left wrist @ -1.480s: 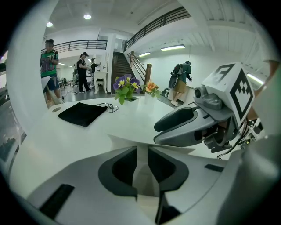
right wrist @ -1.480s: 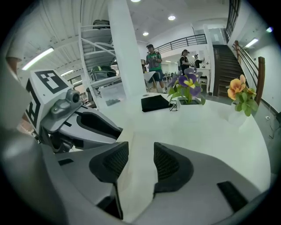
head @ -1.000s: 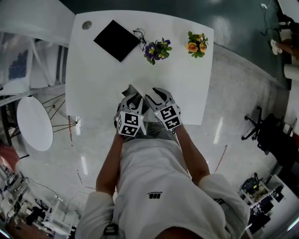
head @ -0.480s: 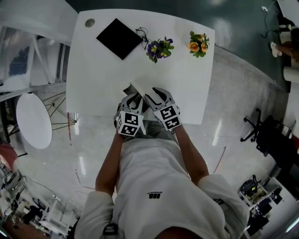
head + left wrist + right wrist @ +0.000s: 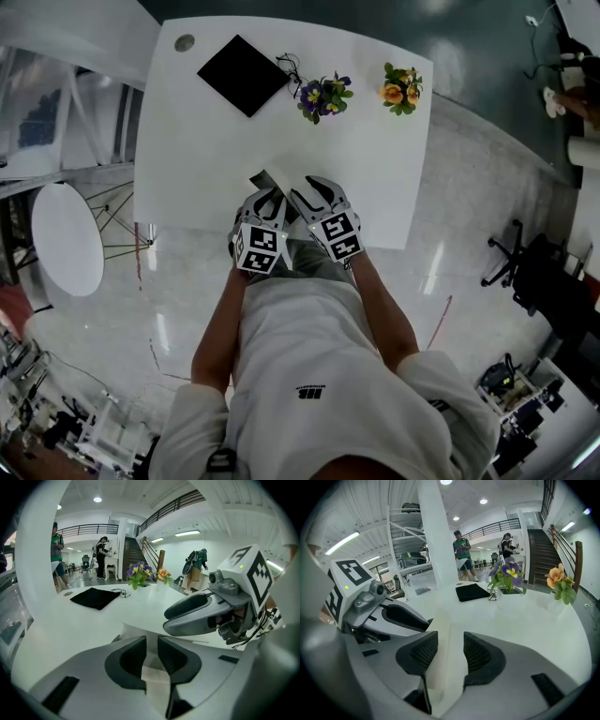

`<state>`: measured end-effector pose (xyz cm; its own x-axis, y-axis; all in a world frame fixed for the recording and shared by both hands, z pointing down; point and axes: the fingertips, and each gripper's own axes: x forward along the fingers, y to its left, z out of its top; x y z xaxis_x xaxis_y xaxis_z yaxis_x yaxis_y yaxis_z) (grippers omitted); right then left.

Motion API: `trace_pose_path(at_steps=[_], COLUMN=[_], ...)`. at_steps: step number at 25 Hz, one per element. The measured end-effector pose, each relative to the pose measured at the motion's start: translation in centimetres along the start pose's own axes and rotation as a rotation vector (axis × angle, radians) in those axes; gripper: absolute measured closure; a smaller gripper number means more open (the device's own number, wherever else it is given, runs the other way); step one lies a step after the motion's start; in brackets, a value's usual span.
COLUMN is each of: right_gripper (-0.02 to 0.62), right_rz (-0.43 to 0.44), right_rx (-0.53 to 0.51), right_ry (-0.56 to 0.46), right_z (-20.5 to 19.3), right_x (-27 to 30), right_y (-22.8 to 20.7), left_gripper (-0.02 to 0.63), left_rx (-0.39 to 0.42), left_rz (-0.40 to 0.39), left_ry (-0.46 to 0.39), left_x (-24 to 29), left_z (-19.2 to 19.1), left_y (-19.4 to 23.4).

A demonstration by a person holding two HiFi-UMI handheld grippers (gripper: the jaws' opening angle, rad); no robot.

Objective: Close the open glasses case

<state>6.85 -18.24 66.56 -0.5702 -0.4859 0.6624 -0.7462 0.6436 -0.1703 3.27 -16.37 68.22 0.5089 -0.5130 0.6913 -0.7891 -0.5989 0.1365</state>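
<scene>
Jaws of both grippers pinch the open glasses case (image 5: pixel 271 178) at the tabletop's near edge.
The white table (image 5: pixel 375 141) bears it. The left gripper (image 5: pixel 152 645) and right gripper (image 5: pixel 451 643) sit side by side, each nipping a thin white wall. A black cloth (image 5: pixel 243 75) lies at the far left corner, with purple flowers (image 5: pixel 323 97) and orange flowers (image 5: pixel 400 87) along the far edge.

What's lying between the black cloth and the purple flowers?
What looks like a pair of thin dark-framed glasses, right beside the black cloth; the head view shows it.
</scene>
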Motion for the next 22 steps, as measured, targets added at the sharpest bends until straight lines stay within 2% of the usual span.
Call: trace_pose_path(at_steps=[22], right_gripper=[0.42], right_rz=[0.017], right_rx=[-0.021], right_ry=[0.006], right_z=[-0.3], right_x=[0.5], right_y=[1.8], left_gripper=[0.517], left_rx=[-0.013], left_rz=[0.018], left_ry=[0.018], left_x=[-1.0], left_z=[-1.8], left_y=[0.6])
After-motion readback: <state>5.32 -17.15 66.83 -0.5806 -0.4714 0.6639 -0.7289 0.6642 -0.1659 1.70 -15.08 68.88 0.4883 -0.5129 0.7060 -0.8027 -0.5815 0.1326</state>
